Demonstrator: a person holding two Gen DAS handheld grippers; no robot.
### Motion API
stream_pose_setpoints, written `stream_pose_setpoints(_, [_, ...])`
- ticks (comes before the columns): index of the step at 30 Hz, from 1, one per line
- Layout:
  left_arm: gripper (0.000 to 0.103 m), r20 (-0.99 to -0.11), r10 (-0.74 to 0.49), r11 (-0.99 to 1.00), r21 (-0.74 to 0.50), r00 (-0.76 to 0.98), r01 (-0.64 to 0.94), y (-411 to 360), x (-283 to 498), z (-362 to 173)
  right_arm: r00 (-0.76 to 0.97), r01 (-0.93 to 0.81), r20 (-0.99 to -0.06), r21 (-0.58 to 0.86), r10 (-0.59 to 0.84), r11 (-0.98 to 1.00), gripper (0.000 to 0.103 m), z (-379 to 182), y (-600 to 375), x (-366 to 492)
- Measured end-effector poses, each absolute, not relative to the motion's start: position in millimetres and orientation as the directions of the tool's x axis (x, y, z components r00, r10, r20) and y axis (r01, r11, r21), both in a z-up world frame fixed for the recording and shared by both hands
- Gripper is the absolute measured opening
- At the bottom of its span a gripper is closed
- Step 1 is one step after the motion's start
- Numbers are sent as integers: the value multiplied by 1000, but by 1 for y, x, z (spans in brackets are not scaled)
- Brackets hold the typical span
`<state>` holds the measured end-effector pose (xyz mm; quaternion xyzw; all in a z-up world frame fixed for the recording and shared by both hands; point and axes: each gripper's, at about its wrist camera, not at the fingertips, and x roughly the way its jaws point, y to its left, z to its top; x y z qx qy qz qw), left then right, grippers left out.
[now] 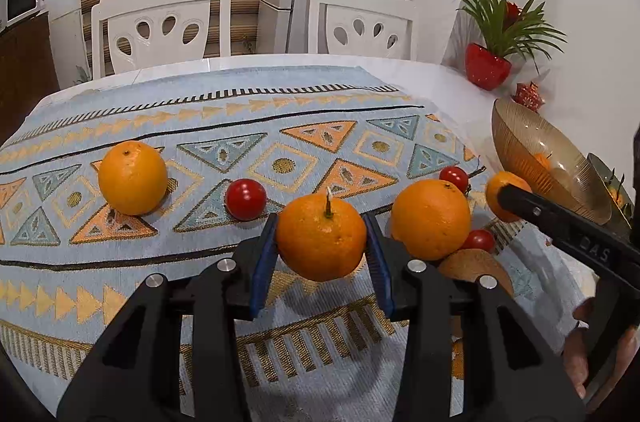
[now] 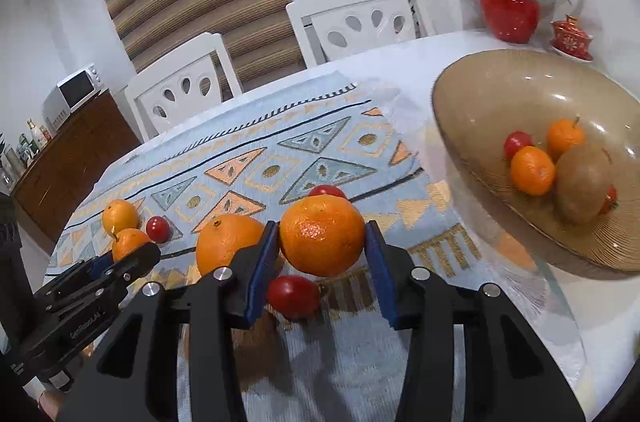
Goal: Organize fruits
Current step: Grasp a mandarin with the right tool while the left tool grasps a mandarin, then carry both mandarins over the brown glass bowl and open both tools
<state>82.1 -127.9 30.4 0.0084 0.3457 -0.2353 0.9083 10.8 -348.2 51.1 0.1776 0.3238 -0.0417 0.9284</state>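
Fruit in both claws: left gripper point(image 1: 321, 218) clenching the stemmed orange point(image 1: 321, 250), right gripper point(image 2: 322, 226) clenching the plain orange point(image 2: 322, 242), both hanging over the cloth point(image 1: 280, 126).

Risking a drop from smooth round peel slipping off flat pads, or a knock against the bowl point(image 2: 500, 90) rim at two o'clock. Counting one bowl; six oranges point(image 1: 132, 178), two bowled; two kiwis point(image 2: 584, 182), one bowled; five tomatoes point(image 2: 294, 296), two bowled.
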Motion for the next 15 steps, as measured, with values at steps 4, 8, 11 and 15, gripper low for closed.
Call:
stream_pose_setpoints(4, [41, -616, -453, 874, -164, 644, 458, -134, 68, 47, 796, 189, -602, 348, 64, 918, 43, 58, -359, -21])
stream_pose_setpoints(8, [41, -563, -540, 821, -191, 625, 538, -158, 42, 84, 832, 234, -554, 363, 7, 902, 43, 83, -391, -61])
stream_pose_setpoints(11, [41, -519, -606, 769, -186, 603, 612, -190, 21, 116, 866, 291, -494, 363, -81, 885, 43, 114, -424, -95])
stream_pose_setpoints(15, [41, -469, -689, 694, -210, 552, 689, -229, 3, 147, 884, 353, -433, 365, -179, 862, 43, 147, -459, -129])
